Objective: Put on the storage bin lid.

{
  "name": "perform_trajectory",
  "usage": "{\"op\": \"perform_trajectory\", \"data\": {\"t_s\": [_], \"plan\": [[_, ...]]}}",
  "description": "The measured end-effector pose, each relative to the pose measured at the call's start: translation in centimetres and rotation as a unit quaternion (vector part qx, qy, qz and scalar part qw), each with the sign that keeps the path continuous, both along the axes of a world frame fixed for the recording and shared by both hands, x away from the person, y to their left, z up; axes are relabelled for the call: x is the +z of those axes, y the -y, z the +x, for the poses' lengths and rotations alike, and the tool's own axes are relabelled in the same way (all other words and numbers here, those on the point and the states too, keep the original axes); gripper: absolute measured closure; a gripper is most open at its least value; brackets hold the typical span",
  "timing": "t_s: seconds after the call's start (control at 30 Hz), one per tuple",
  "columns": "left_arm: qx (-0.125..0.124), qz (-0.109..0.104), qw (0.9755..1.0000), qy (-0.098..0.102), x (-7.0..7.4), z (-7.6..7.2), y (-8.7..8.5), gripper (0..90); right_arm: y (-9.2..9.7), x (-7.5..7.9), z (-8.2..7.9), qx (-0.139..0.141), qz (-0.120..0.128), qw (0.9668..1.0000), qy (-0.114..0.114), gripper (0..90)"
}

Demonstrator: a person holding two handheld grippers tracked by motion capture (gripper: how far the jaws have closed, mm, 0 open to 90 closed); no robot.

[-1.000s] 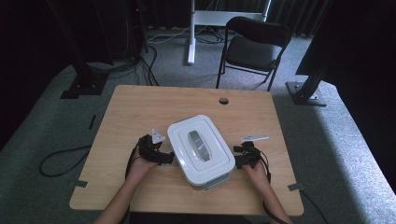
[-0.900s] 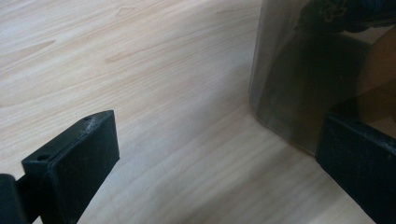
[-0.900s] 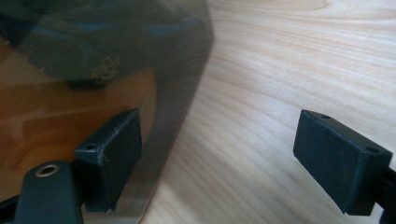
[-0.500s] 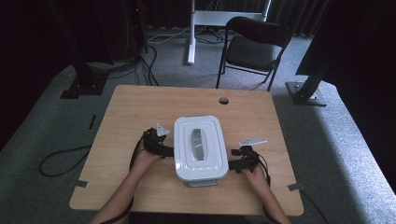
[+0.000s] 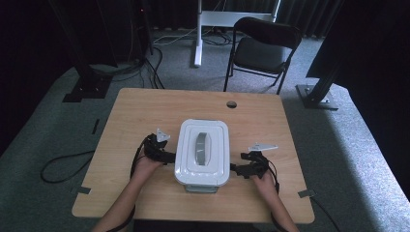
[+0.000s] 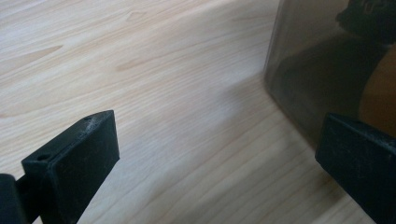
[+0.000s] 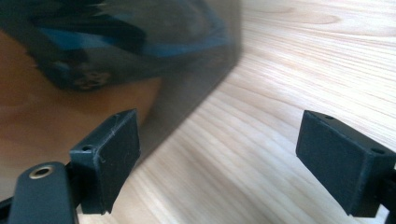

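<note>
A white box (image 5: 202, 153) with a lid and a grey handle (image 5: 201, 148) on top sits on the near half of the bench (image 5: 145, 104), in the middle from side to side. Its long side runs away from the person, and its near end is close to the bench's near edge. The box lies between the 2 tools. The left tool (image 5: 167, 155) is right at the box's left side, and the right tool (image 5: 237, 168) is right at its right side, a little nearer the person; whether they touch it cannot be told. In the left gripper view the jaws of the left tool (image 6: 219, 154) are wide apart, with the dark see-through wall of the box (image 6: 322, 70) just ahead by one jaw. In the right gripper view the right tool (image 7: 217, 156) is wide apart too, with nothing held. Both tools look about as near, so the box can be pressed from both sides at once. Much bare wood is left beyond the box and at each side, but little in front.
</note>
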State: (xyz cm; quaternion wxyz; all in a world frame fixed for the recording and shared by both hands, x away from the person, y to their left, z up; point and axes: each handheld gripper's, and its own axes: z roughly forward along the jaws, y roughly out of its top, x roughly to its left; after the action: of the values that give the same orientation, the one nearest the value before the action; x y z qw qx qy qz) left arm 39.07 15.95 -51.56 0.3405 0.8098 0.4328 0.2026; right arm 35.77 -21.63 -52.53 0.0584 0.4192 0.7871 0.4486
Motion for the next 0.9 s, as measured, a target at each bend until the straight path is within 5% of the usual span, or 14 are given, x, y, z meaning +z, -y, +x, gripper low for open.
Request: {"op": "perform_trajectory", "data": {"t_s": [0.3,0.9], "plan": [[-0.014,-0.013,0.9998,0.009,0.0,-1.4,-1.3,0.1,1.3,-0.8,-0.2,-0.017,-0.028,0.9995,0.000,13.0],[-0.003,-0.028,0.9994,0.018,0.0,-3.6,-3.6,0.1,3.0,-0.1,-1.4,-0.056,-0.030,0.9971,0.041,13.0]]}}
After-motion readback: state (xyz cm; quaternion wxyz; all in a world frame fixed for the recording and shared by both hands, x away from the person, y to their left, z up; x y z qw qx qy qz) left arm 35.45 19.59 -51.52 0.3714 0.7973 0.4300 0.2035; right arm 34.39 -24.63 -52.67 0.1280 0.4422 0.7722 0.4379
